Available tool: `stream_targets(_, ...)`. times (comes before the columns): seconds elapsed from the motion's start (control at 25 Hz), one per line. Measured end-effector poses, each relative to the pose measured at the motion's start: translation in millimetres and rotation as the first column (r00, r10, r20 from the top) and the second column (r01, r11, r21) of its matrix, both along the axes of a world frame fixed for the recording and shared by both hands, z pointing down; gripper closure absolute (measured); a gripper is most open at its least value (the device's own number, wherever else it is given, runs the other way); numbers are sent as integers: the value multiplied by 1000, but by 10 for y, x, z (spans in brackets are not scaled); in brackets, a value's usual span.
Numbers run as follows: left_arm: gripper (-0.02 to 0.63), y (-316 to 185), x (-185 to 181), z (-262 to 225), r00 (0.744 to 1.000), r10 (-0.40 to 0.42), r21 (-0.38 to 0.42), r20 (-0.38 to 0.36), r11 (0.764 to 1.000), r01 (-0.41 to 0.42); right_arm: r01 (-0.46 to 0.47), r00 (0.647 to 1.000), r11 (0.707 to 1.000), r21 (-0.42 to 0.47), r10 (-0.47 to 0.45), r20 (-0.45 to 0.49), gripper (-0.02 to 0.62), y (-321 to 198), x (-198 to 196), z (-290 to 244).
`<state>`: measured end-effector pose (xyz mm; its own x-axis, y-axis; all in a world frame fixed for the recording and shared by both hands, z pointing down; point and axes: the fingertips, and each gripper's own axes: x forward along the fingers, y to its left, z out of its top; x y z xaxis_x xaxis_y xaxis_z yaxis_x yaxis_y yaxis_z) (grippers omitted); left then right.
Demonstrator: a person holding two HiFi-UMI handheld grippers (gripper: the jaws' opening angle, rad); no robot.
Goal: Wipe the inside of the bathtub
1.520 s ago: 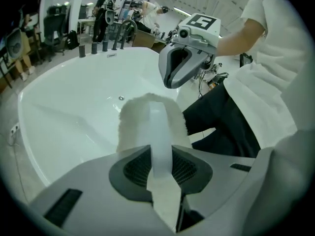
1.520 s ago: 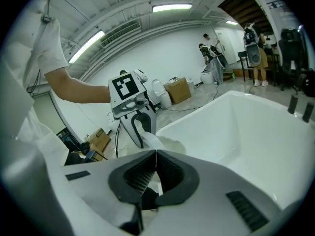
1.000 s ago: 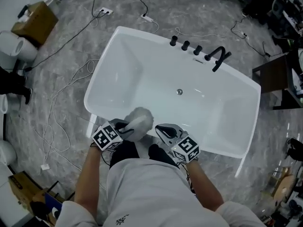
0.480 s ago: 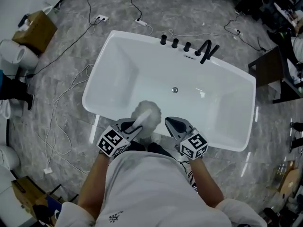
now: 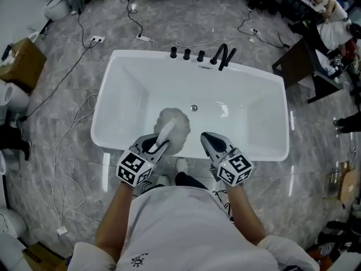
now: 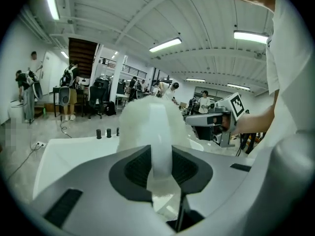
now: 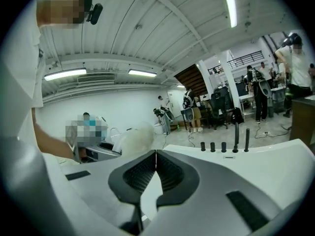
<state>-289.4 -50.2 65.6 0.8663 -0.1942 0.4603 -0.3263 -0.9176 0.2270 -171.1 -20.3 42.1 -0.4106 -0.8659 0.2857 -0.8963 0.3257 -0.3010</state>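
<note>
The white bathtub (image 5: 127,103) is being seen from above on the grey floor (image 5: 67,112). Its inside is showing no foam or streaks, so no wiped part is being told apart from the rest. A fluffy white duster (image 5: 172,124) is being held over the near side of the basin, just short of the drain (image 5: 194,108). Whether it is being pressed to the surface cannot be told. Its handle (image 6: 160,151) is being clamped by the left gripper (image 5: 151,145). The right gripper (image 5: 211,143) is being held clenched on nothing above the near rim. The wiping is being judged as barely begun, with the far wall, both ends and the bottom left.
</note>
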Motion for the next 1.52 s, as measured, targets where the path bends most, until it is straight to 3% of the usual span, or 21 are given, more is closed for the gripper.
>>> stream_targets(0.36, 506, 260, -54, -292, 992, 60, 82, -108, 995, -51, -229, 973, 973, 39, 229, 9, 575, 610, 83, -333)
stream_targets(0.68, 506, 550, 184, -368, 981, 112, 104, -161, 990, -96, -319, 948, 947, 28, 319, -6, 575, 1089, 65, -351)
stream_targets(0.92, 506, 695, 455, -526, 981, 122, 147, -151, 984, -100, -323, 946, 944, 59, 323, 13, 575, 1223, 377, -428)
stream_targets(1.32, 506, 683, 659, -793, 987, 10, 224, -161, 974, 26, -233, 972, 966, 110, 233, 12, 577, 1206, 672, -608)
stream_targets(1.52, 506, 753, 691, -699, 987, -50, 216, -155, 973, 84, -227, 974, 967, 115, 226, 19, 577, 1279, 782, -544)
